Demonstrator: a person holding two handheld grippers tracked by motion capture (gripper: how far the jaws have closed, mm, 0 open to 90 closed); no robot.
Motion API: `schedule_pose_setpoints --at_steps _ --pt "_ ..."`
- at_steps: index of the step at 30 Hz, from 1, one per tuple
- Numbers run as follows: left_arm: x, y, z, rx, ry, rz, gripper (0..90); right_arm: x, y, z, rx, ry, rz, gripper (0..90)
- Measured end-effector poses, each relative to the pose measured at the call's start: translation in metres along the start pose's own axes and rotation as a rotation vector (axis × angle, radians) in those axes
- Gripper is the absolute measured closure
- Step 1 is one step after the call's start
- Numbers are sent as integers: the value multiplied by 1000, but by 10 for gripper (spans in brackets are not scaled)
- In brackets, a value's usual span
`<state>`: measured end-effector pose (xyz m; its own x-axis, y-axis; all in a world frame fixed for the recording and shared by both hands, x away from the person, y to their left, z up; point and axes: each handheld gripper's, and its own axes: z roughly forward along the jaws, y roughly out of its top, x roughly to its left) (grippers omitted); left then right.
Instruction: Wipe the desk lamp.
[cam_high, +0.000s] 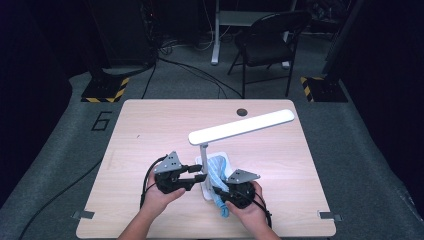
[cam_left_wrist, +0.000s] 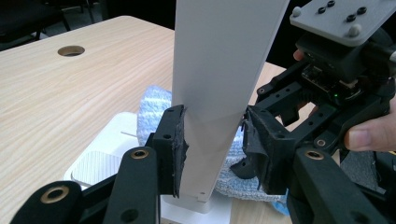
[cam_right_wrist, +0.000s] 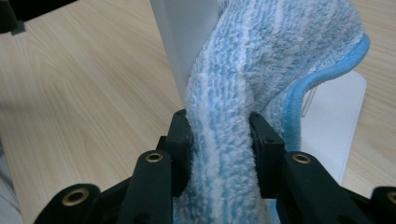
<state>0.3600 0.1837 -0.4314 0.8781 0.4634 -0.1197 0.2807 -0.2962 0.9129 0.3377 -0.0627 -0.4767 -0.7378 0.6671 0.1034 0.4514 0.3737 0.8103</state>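
Near the front edge of the table (cam_high: 150, 125), one white desk lamp (cam_high: 240, 127) stands on its base. The left gripper (cam_left_wrist: 212, 149) clamps the lamp's upright post (cam_left_wrist: 219, 84), I think to keep it steady. The right gripper (cam_right_wrist: 219, 140) pinches one blue cloth (cam_right_wrist: 261, 60), which lies against the post and over the base, probably for wiping it. Behind the table stands one chair (cam_high: 267, 37).

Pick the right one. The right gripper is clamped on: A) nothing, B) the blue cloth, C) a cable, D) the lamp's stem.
B: in the right gripper view the right gripper has both jaws pressed into the blue cloth, which drapes against the white lamp stem.
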Motion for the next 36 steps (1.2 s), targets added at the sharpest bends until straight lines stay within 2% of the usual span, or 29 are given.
schedule_pose_setpoints --at_steps 2,5,12,13,14,17,23,25,28,29,30,36 --pt "0 0 0 0 0 -1 589 -1 0 -2 -16 8 14 660" --pt "0 1 0 -9 -2 -13 586 -2 1 -3 -41 20 9 659" --pt "0 1 -1 -9 1 -3 585 -2 2 -6 -83 25 -2 659" --pt "0 2 -1 -14 -2 -14 585 -2 2 -6 -88 24 4 659" --pt "0 2 -2 -15 3 0 586 -2 2 -7 -94 30 8 659" --pt "0 4 -3 -25 2 -3 586 -2 5 -8 -108 37 22 658" --pt "0 6 -5 -45 0 10 593 -1 12 -15 -149 41 9 659" --pt "0 6 -5 -45 0 10 593 -1 15 -16 -157 33 -11 658" --pt "-1 7 -5 -45 3 3 593 1 20 -18 -148 25 -24 659" --pt "1 8 -7 -38 -2 15 596 1 21 -19 -145 23 -22 659" --pt "-1 8 -7 -46 2 2 601 1 23 -19 -140 18 -31 659" --pt "1 9 -7 -56 -1 18 606 3 33 -23 -128 14 -37 659"
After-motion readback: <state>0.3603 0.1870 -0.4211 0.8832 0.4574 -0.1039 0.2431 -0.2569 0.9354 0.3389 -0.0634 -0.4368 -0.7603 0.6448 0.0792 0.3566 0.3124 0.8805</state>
